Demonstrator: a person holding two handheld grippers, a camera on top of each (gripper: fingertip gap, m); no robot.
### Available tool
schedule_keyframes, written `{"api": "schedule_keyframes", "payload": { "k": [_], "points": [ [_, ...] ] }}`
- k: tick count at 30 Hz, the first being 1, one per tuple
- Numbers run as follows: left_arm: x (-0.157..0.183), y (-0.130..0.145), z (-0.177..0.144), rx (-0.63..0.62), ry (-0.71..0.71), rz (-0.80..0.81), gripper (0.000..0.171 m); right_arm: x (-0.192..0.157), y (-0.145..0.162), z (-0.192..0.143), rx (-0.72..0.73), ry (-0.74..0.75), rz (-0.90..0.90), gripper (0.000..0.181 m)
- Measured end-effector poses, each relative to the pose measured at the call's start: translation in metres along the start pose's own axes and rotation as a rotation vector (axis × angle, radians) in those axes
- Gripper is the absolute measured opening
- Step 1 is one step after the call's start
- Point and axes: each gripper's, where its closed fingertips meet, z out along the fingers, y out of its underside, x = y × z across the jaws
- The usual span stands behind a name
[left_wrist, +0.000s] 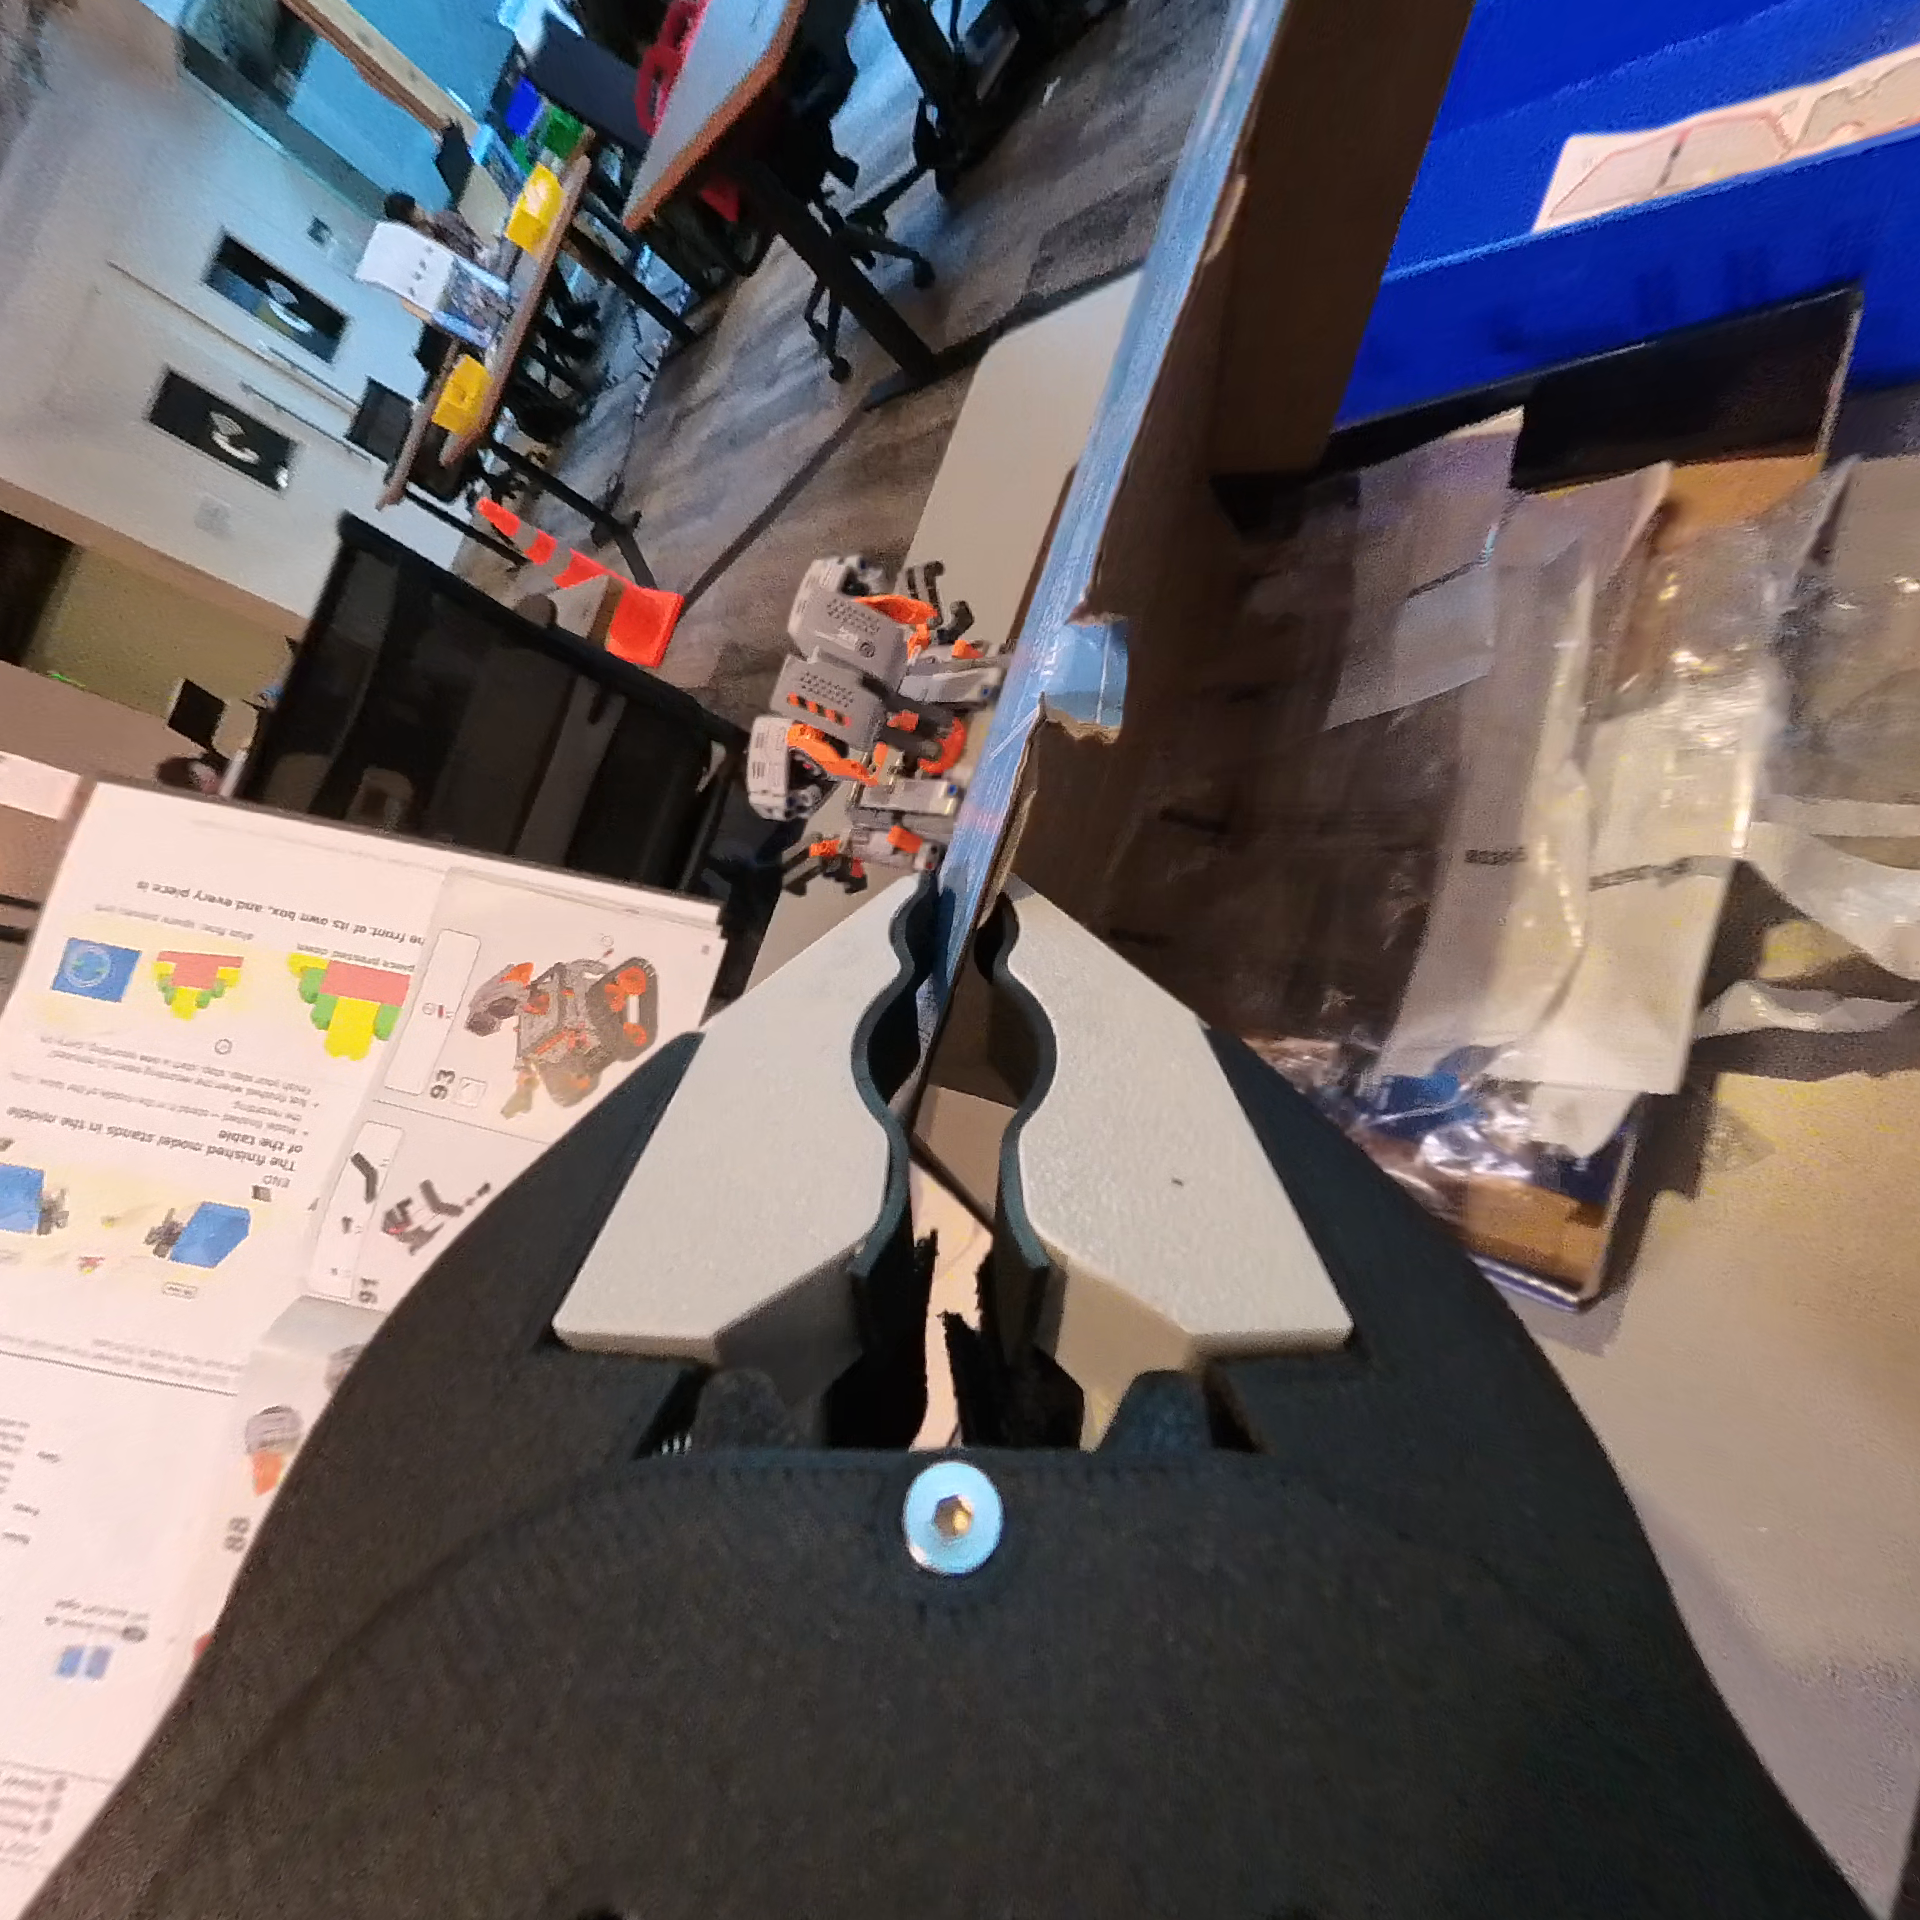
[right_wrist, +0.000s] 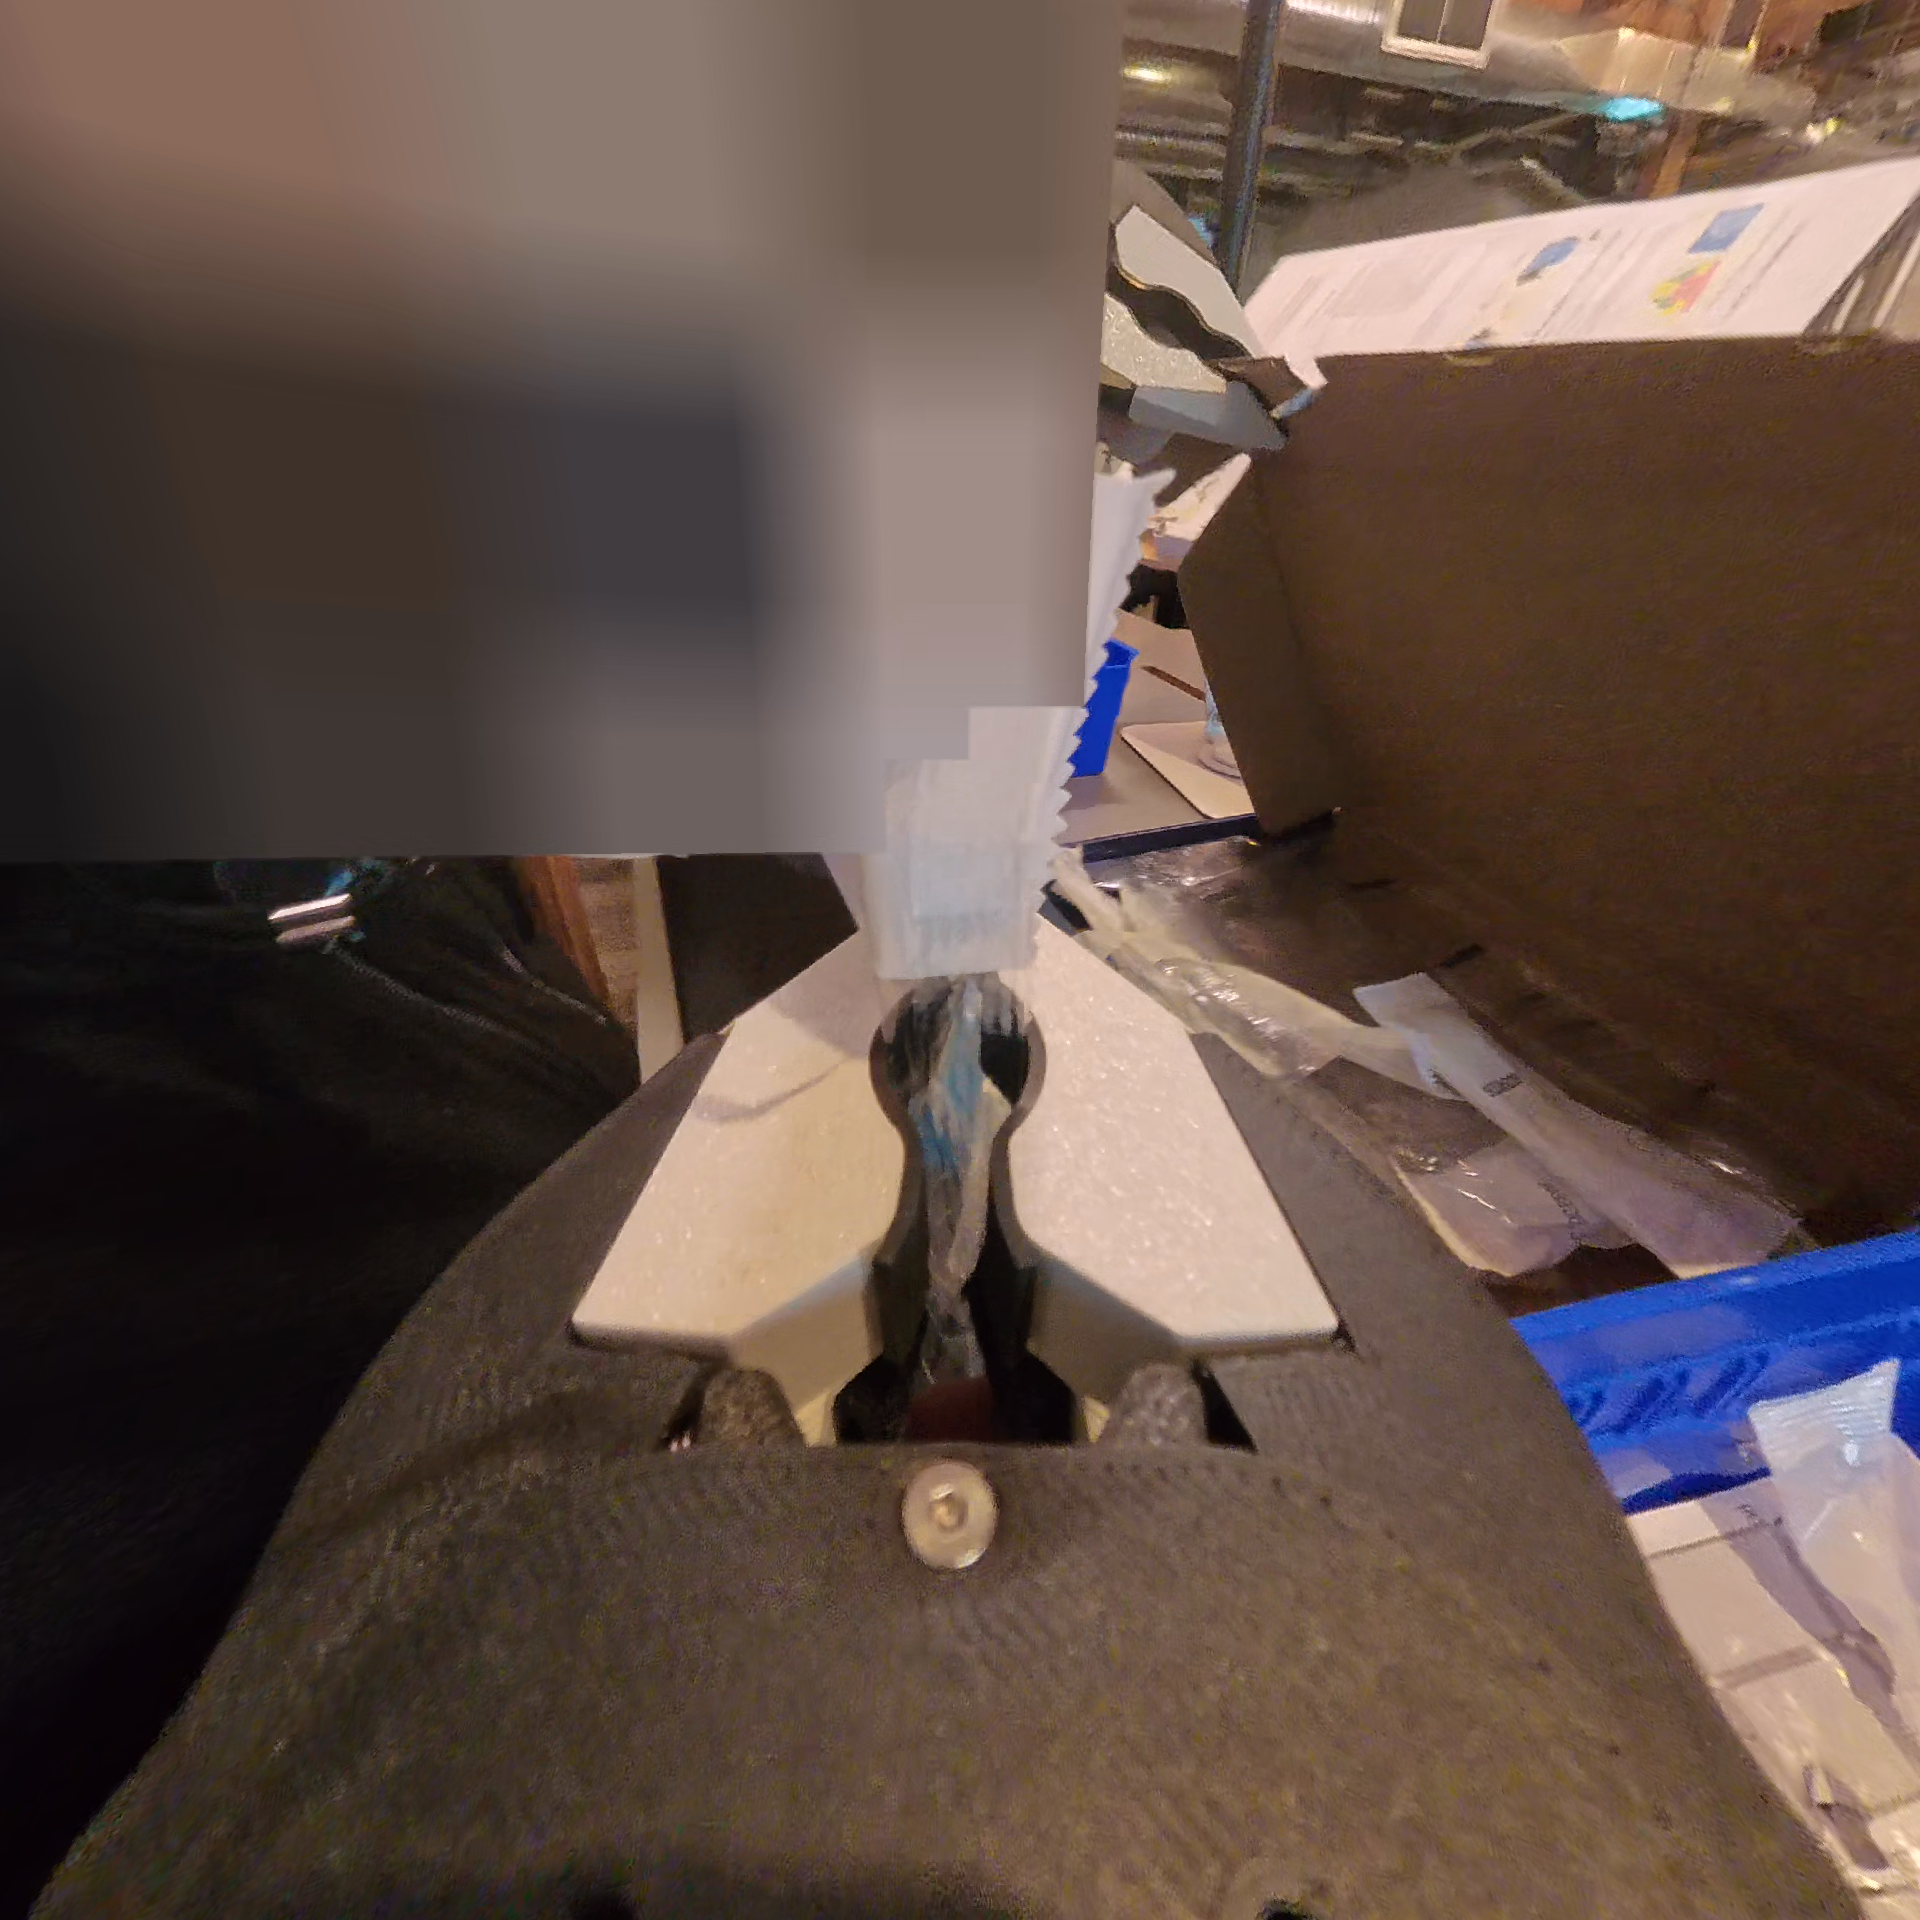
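My left gripper (left_wrist: 954, 914) is shut on the edge of a cardboard box flap (left_wrist: 1174, 540), brown inside and blue printed outside, held up on edge. The flap also shows in the right wrist view (right_wrist: 1600, 665), with the left gripper's fingers (right_wrist: 1174, 312) at its top corner. My right gripper (right_wrist: 961, 987) is shut on a clear plastic bag (right_wrist: 961, 873) with a serrated white top edge; it runs back between the jaws. Beyond the flap stands a grey and orange brick-built model (left_wrist: 862, 717). Several empty clear plastic bags (left_wrist: 1621, 790) lie inside the box.
Printed instruction sheets (left_wrist: 260, 1039) lie at the left of the table. A blue bin (left_wrist: 1662, 156) stands at the back right; it also shows in the right wrist view (right_wrist: 1714, 1361). More clear bags (right_wrist: 1455, 1101) lie under the flap. A person's dark clothing (right_wrist: 260, 1143) fills the left. My right fingertips sit around 30 centimeters from my left ones.
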Motion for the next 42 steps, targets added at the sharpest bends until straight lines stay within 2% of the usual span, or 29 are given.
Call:
{"api": "schedule_keyframes", "payload": {
  "k": [9,14,17,19,20,21,24,26,29,31,33,34,37,39,41,42],
  "points": [
    [-0.047,-0.007,0.026,-0.065,0.101,-0.021,0.002,0.076,-0.031,0.060,-0.151,-0.063,0.182,0.000],
    [-0.060,-0.006,0.037,-0.085,0.139,-0.014,0.002,0.111,-0.012,0.107,-0.265,-0.136,0.390,0.000],
    [-0.064,-0.006,0.040,-0.088,0.145,-0.015,0.002,0.142,0.024,0.127,-0.408,-0.016,0.415,0.000],
    [-0.064,-0.005,0.040,-0.090,0.154,-0.008,0.002,0.178,0.055,0.123,-0.536,0.163,0.407,0.002],
    [-0.063,-0.005,0.039,-0.091,0.160,-0.006,0.002,0.192,0.068,0.116,-0.609,0.253,0.379,0.022],
    [-0.063,-0.005,0.039,-0.092,0.163,-0.002,0.002,0.202,0.072,0.111,-0.653,0.326,0.342,0.031],
    [-0.062,-0.004,0.038,-0.094,0.170,0.013,0.002,0.214,0.066,0.093,-0.726,0.465,0.186,0.035],
    [-0.061,-0.004,0.038,-0.098,0.171,0.018,0.002,0.202,0.052,0.088,-0.740,0.462,0.078,0.043],
    [-0.061,-0.005,0.038,-0.103,0.168,0.037,0.002,0.190,0.047,0.084,-0.779,0.476,-0.036,0.032],
    [-0.061,-0.005,0.039,-0.106,0.168,0.044,0.002,0.201,0.060,0.082,-0.838,0.477,-0.018,0.025],
    [-0.061,-0.005,0.039,-0.112,0.164,0.050,0.001,0.212,0.068,0.094,-0.822,0.429,0.025,0.027],
    [-0.062,-0.006,0.040,-0.113,0.162,0.051,0.001,0.226,0.076,0.094,-0.854,0.455,0.012,0.031],
    [-0.062,-0.005,0.040,-0.121,0.161,0.053,0.001,0.256,0.107,0.073,-1.091,0.556,-0.033,0.073],
    [-0.061,-0.005,0.040,-0.123,0.163,0.056,0.001,0.265,0.106,0.057,-1.165,0.603,-0.102,0.077],
    [-0.061,-0.004,0.039,-0.125,0.164,0.060,0.001,0.264,0.096,0.044,-1.182,0.630,-0.114,0.096],
    [-0.061,-0.004,0.040,-0.125,0.165,0.061,0.001,0.260,0.088,0.041,-1.175,0.627,-0.128,0.090]
  ]
}}
